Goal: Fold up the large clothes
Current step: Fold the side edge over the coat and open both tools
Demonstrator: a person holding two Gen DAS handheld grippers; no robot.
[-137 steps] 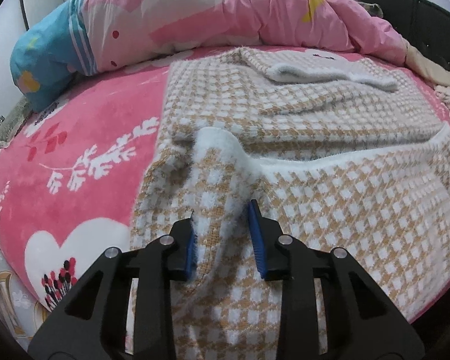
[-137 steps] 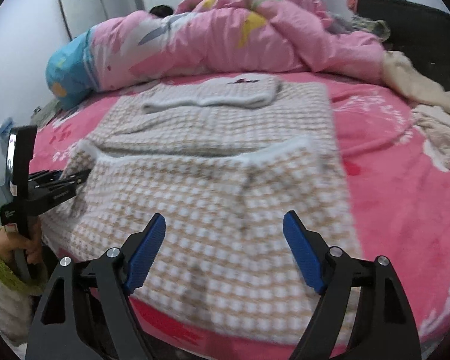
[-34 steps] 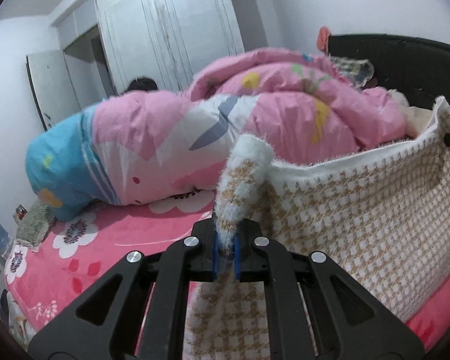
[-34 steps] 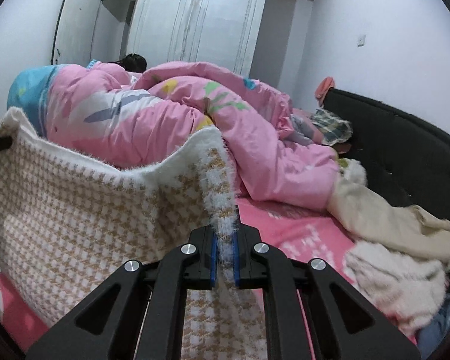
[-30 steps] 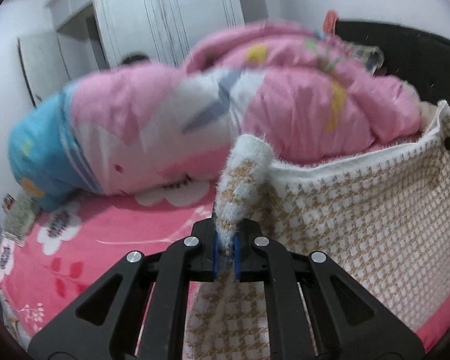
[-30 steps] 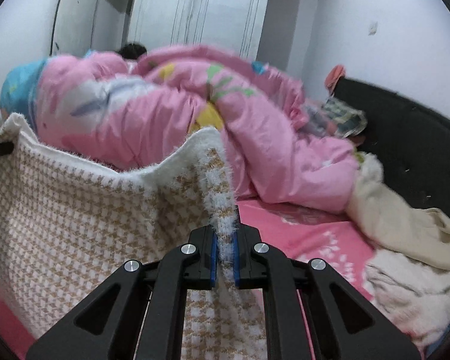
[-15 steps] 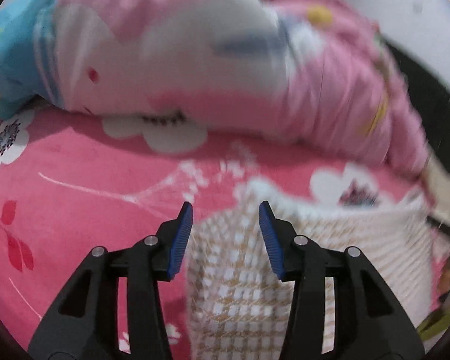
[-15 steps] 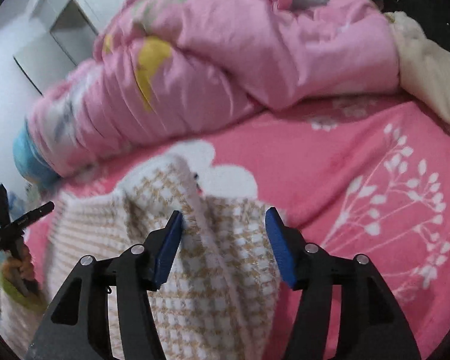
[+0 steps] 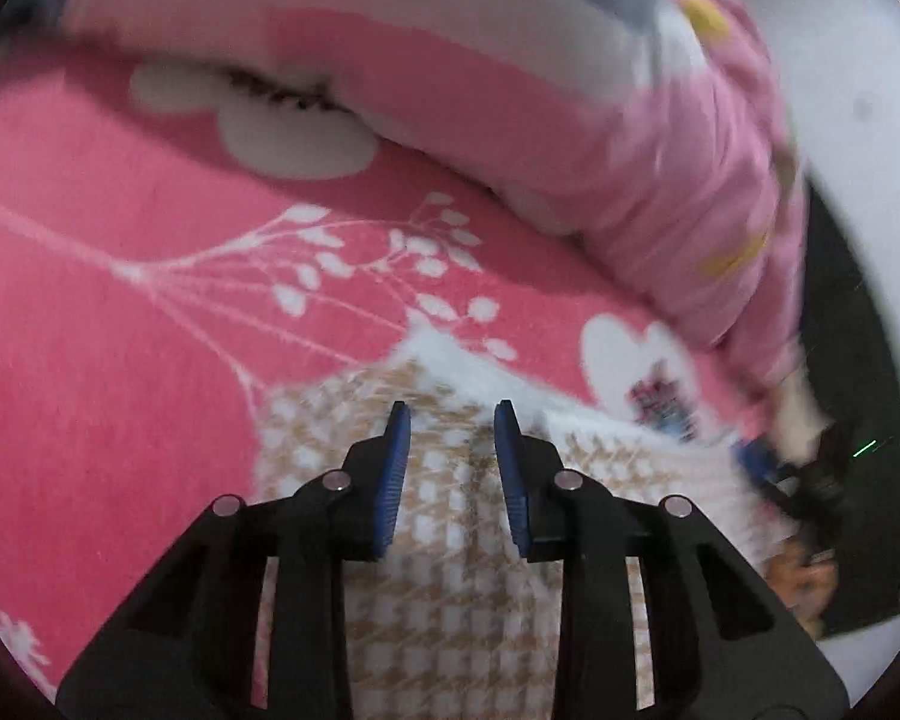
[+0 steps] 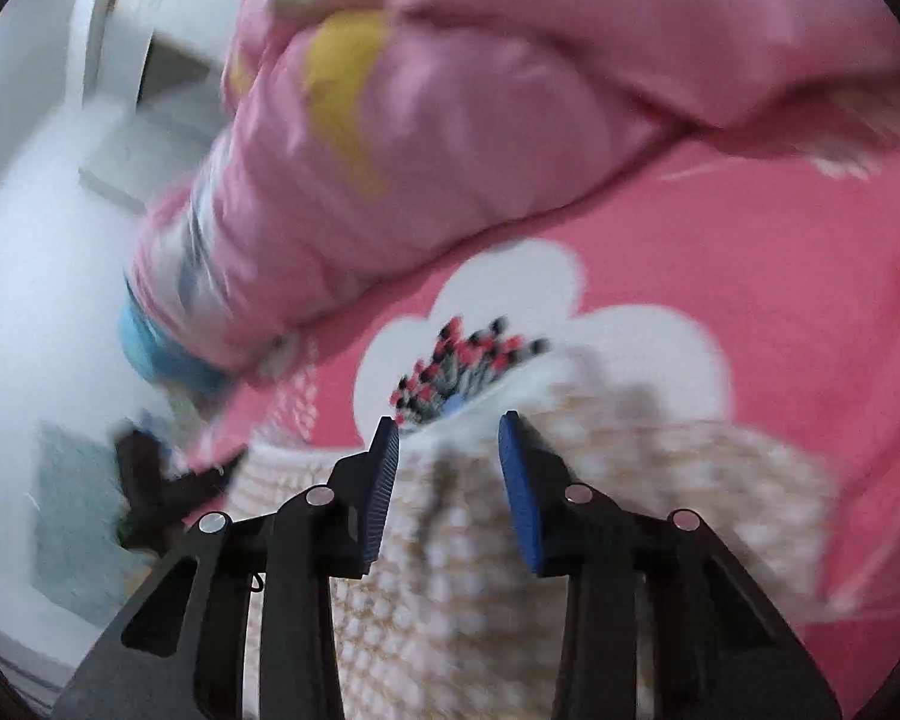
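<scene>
Left gripper: blue ribbed pads on black frame arms, standing a moderate gap apart; jaws have just been closing; checked cloth lies between and under them, pads pressing on nothing.
Right gripper: same build, gap slightly wider; jaws likewise just been closing; a raised white-edged corner of the cloth sits between the pads, free of both.
Checked garment: fuzzy knit in a tan-and-white houndstooth check with a plush white border, lying on the bed under both grippers; its far edge ends just ahead of the fingertips.
Garment, right view: surface rumpled, corner humped up, right part spreading flat over the sheet.
Bed sheet: hot-pink fleece printed with white branches, leaves and rounded flower shapes.
Flower print: large white bloom with red and dark dots, just beyond the garment's corner.
Quilt: puffy pink bedding with white, grey and yellow patches, heaped along the far side of the bed.
Left view only: the other gripper, blurred, at the garment's far right edge, and a dark headboard.
Right view only: the quilt's blue end, a white wall and, blurred, the other gripper at the left.
</scene>
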